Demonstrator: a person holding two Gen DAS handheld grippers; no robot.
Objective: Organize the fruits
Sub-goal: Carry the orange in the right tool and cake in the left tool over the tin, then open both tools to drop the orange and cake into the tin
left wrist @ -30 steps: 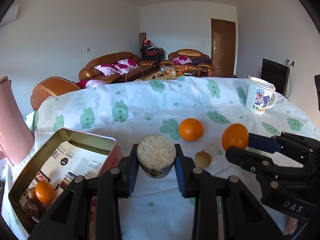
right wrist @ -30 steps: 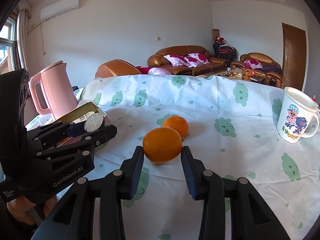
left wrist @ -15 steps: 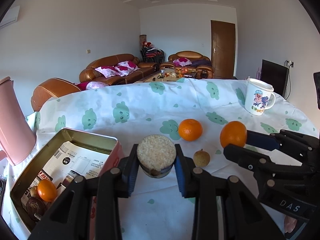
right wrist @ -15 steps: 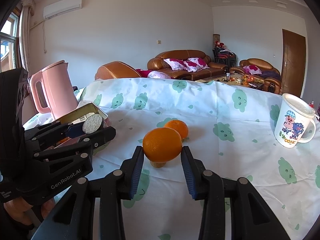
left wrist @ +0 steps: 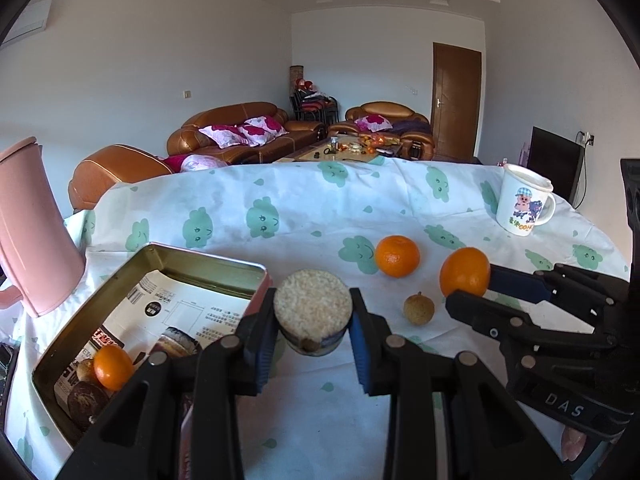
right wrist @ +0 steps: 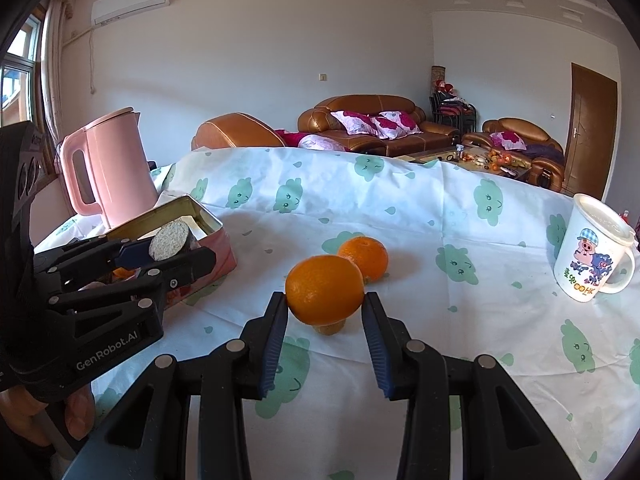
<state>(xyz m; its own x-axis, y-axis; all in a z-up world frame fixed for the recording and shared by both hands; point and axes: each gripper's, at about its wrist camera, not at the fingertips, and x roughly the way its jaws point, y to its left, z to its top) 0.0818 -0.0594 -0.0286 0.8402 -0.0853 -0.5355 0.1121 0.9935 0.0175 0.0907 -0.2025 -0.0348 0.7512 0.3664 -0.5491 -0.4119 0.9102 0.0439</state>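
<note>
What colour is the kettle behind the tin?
Pale pink all over, lid and handle included. The kettle shows best in the right wrist view.

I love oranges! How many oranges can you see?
3: one orange in the right gripper, one on the tablecloth, one small one inside the tin. More may hide there.

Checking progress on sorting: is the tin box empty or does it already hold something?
Not empty. The tin box is open and holds a small orange, a dark round item and a printed sheet.

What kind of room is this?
Most likely a home living room: brown leather sofas with pink cushions, a cluttered coffee table, and a wall air conditioner beyond the cloth-covered table.
</note>
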